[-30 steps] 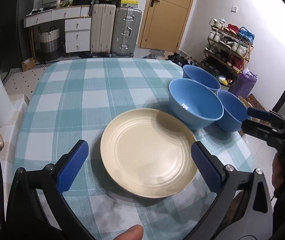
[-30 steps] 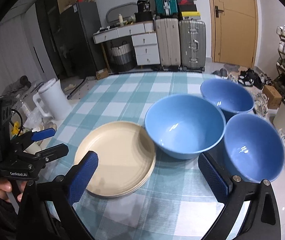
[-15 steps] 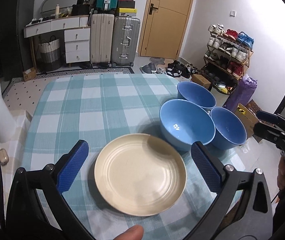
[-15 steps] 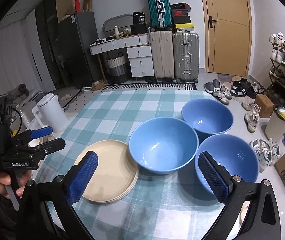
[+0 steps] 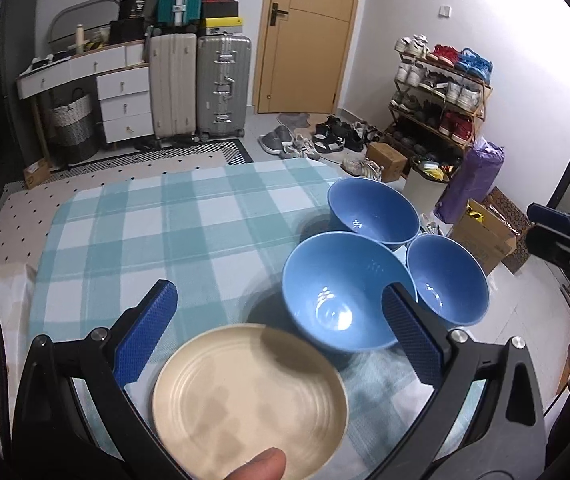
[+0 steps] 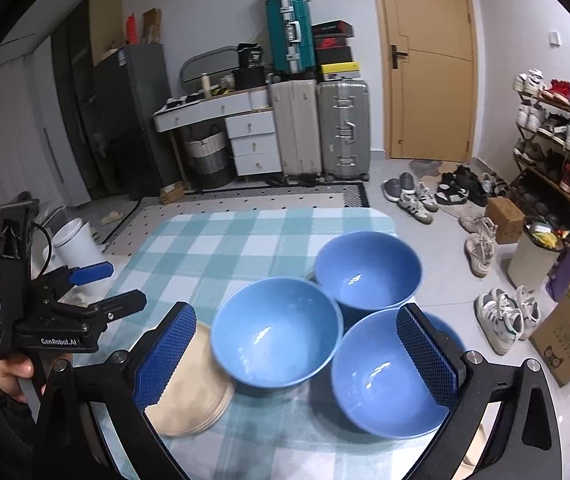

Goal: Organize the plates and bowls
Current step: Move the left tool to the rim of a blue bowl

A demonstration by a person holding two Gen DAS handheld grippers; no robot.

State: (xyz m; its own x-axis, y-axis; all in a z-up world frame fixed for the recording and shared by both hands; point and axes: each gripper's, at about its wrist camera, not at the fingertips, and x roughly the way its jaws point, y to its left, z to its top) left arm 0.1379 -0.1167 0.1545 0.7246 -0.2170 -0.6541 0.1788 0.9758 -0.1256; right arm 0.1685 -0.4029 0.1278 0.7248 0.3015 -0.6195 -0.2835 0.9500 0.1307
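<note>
A cream plate lies near the front edge of the checked table; it also shows in the right wrist view. Three blue bowls stand to its right: a middle bowl, a far bowl and a right bowl. In the right wrist view they are the middle bowl, the far bowl and the near bowl. My left gripper is open and empty, raised above the plate. My right gripper is open and empty above the bowls.
Beyond the table are suitcases, white drawers, a door and a shoe rack. A white bin stands left of the table. Shoes and cardboard boxes lie on the floor at the right.
Both grippers have pulled back and risen, so the plate and bowls look smaller and lower in each view. Both stay open. The dishes have not moved.
</note>
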